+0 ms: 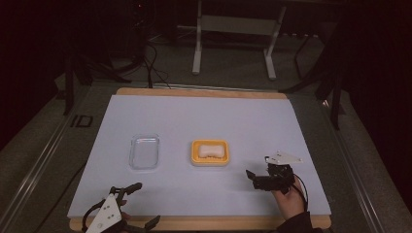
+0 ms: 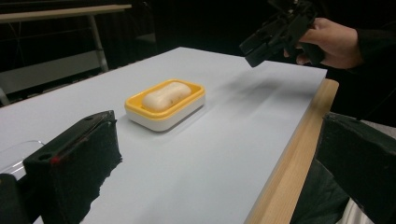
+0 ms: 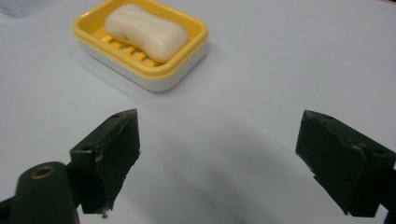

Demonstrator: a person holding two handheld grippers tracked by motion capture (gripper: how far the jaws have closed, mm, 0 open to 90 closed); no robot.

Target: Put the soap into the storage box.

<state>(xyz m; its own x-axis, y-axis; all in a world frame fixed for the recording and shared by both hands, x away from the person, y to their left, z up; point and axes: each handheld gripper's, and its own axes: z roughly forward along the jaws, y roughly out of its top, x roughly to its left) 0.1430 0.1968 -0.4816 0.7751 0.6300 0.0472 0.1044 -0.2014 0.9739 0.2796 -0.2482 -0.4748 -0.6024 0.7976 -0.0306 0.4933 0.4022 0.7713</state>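
High view showed us a yellow soap dish near the middle of the desk, a pale bar of soap lying in it. A clear plastic lid lay flat to its left, apart from it. Our left tool hung over the near left edge, jaws spread wide and empty. Our right tool, held in a hand near the right, pointed toward the dish, jaws wide apart, gripping nothing.
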